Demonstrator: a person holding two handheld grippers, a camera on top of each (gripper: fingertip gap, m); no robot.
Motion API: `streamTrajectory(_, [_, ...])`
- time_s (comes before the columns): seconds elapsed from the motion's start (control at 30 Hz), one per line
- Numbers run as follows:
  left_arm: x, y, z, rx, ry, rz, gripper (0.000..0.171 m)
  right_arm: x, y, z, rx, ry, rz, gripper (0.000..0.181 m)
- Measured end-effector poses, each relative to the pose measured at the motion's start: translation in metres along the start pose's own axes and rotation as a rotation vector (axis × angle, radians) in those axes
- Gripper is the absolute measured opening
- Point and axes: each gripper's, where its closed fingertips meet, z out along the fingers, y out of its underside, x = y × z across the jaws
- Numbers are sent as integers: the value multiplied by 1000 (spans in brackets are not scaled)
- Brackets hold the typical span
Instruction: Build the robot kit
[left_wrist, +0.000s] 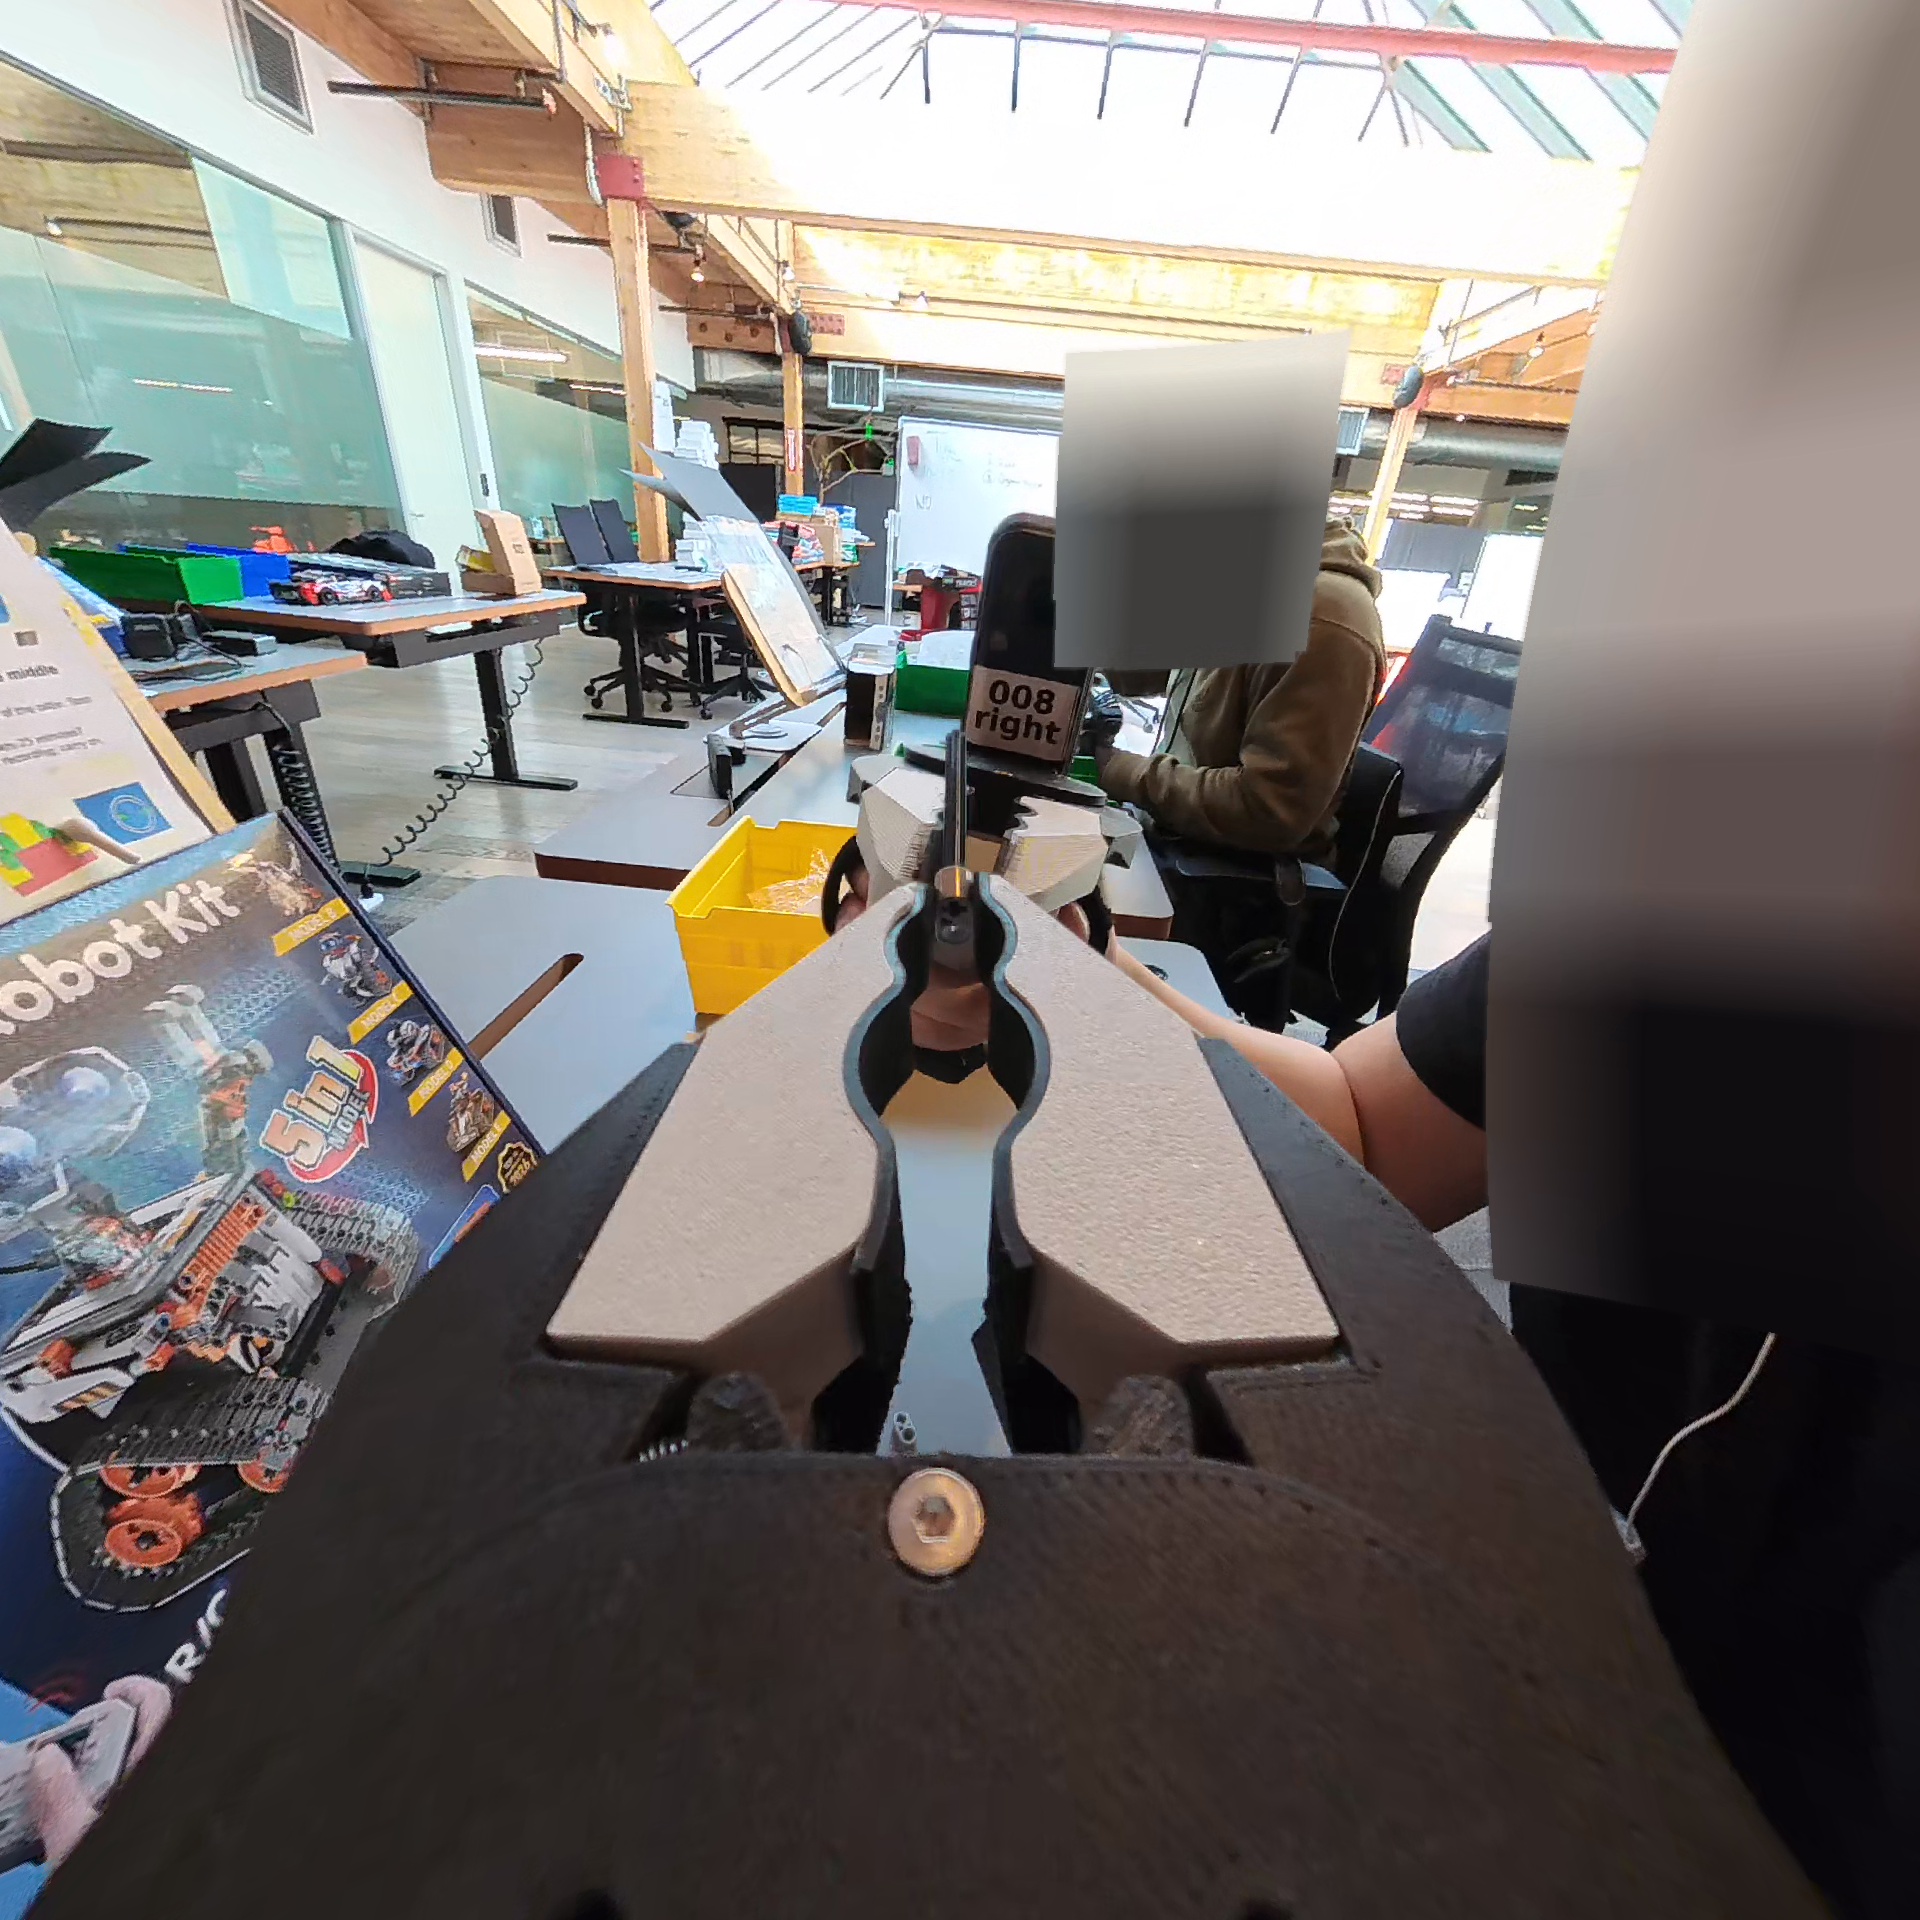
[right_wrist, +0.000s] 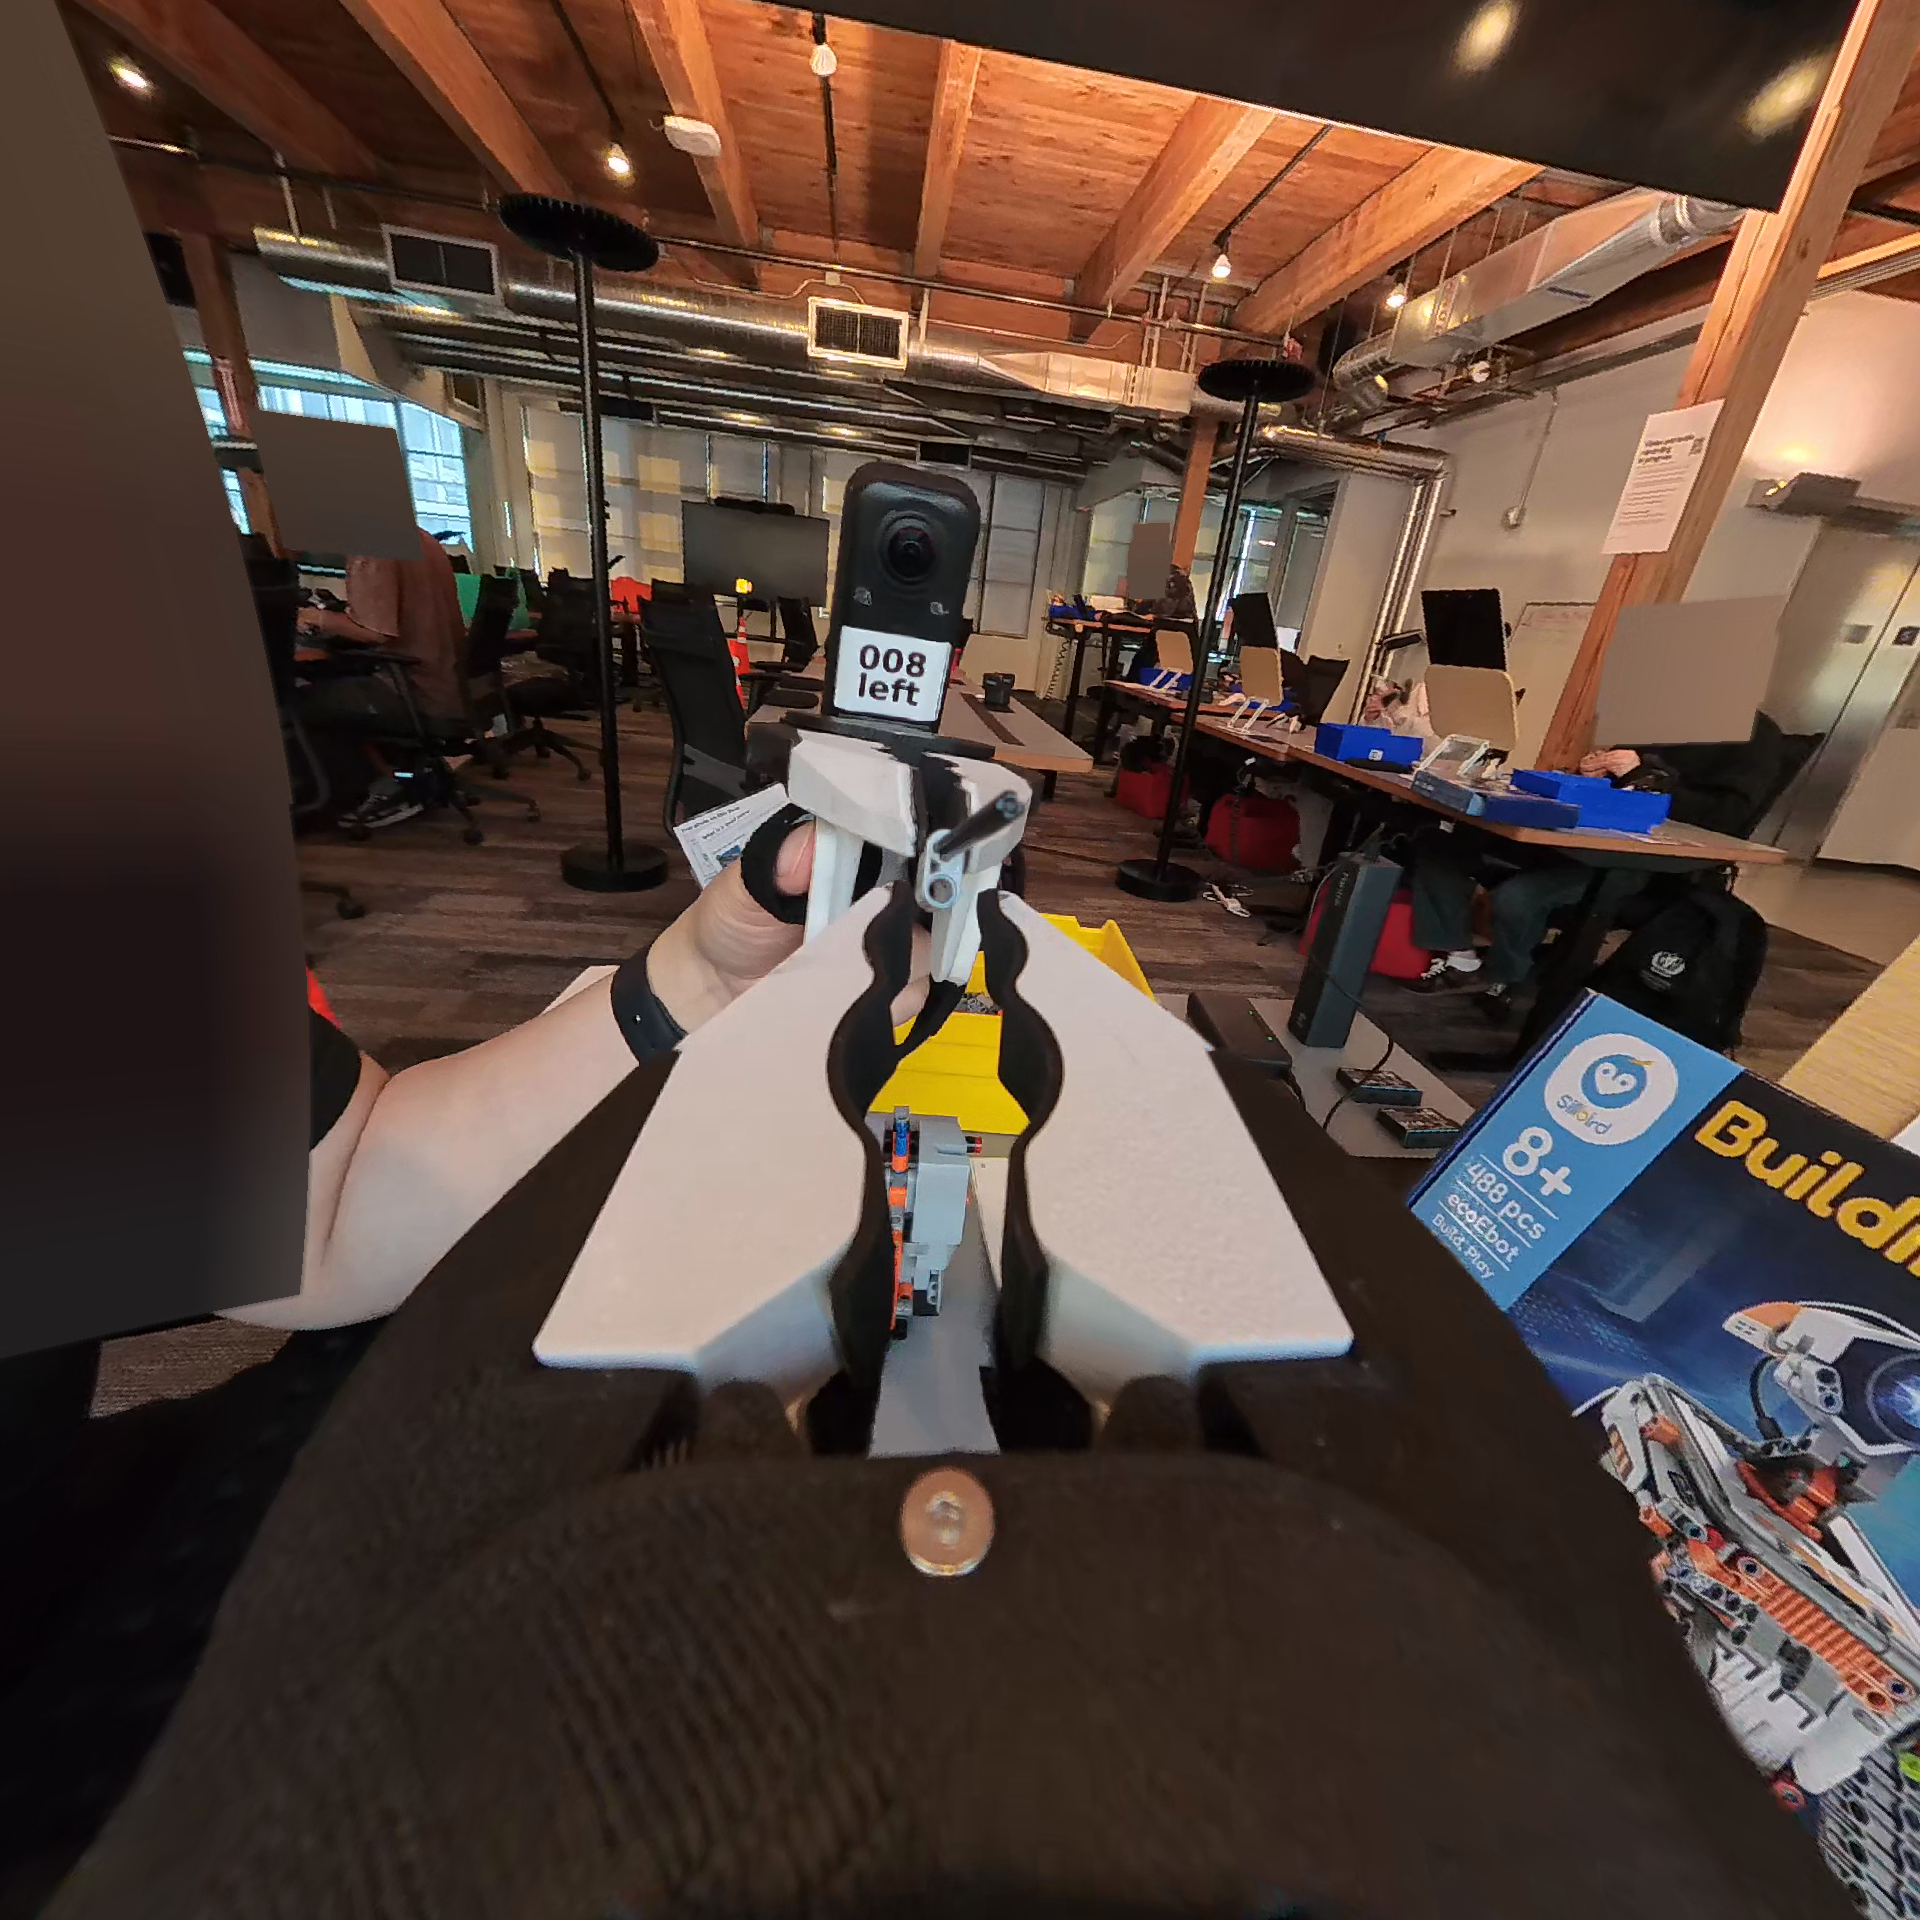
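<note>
My left gripper (left_wrist: 951, 902) is shut on a small light-grey connector (left_wrist: 951, 885) with a thin black axle (left_wrist: 954, 800) sticking up out of it. In the right wrist view the connector (right_wrist: 940, 876) and axle (right_wrist: 982, 821) sit just above my right gripper's tips. My right gripper (right_wrist: 943, 912) faces the left one tip to tip, its jaws narrowly parted with nothing gripped between them. A partly built grey and orange model (right_wrist: 920, 1195) stands on the table below the right gripper. Both grippers are held up in the air.
A yellow bin (left_wrist: 727, 925) sits on the grey table (left_wrist: 499, 956) behind the grippers. A building-kit box leans at the left in the left wrist view (left_wrist: 208, 1143) and at the right in the right wrist view (right_wrist: 1714, 1299). A person in an olive hoodie (left_wrist: 1247, 748) sits beyond. Only a small space, under 4 cm, lies between the two pairs of fingers.
</note>
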Motion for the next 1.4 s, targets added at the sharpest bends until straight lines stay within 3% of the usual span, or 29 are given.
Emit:
streamTrajectory(0.73, [-2,-3,6,61,14,-18,5,3,-4,3,72,18,-4,4])
streamTrajectory(0.9, [4,-3,5,34,28,-2,4,3,-8,-10,44,10,-45,16])
streamTrajectory(1.03, [6,-1,6,4,19,9,4,0,-27,-24,107,-11,-26,16])
streamTrajectory(1.2, [7,2,7,-15,28,-11,5,1,-21,-25,38,5,-65,4])
streamTrajectory(1.4, [5,5,6,-36,20,-23,5,-3,-17,-26,1,-14,-81,2])
